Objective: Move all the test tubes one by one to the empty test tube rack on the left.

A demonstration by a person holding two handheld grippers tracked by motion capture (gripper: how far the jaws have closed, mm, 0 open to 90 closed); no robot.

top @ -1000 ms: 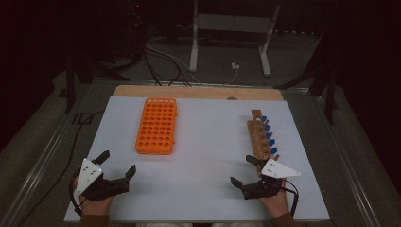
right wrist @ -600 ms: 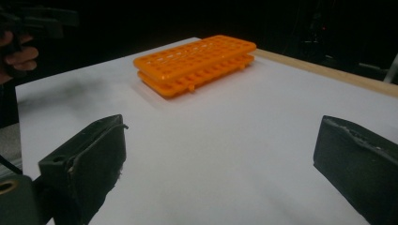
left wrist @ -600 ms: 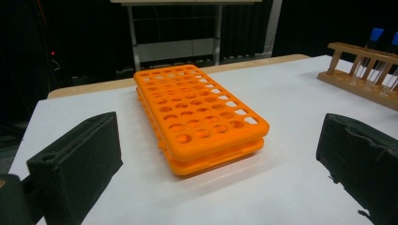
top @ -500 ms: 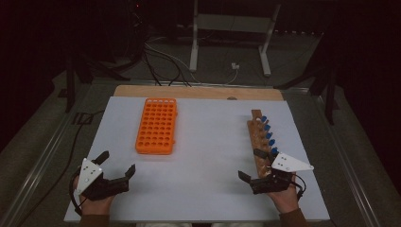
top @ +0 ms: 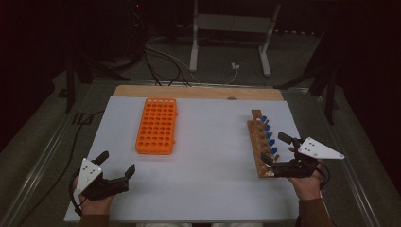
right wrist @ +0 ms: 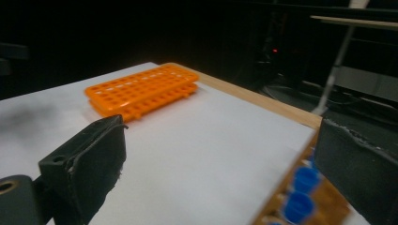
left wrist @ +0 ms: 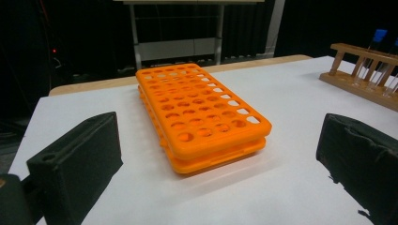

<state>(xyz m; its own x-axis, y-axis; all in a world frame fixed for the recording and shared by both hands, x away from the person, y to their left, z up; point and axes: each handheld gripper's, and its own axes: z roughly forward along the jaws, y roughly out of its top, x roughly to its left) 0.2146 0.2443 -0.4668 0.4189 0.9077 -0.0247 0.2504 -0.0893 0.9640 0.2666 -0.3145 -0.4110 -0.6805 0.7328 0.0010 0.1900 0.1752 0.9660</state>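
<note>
Your right gripper (top: 275, 150), jaws apart, straddles the wooden rack's (top: 257, 142) near end; left gripper (top: 116, 164) open, well apart from it.

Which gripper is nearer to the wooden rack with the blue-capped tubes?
The right gripper: its open jaws sit at the wooden rack's near end. The left gripper is open, far across the white sheet, in front of the orange rack.
</note>
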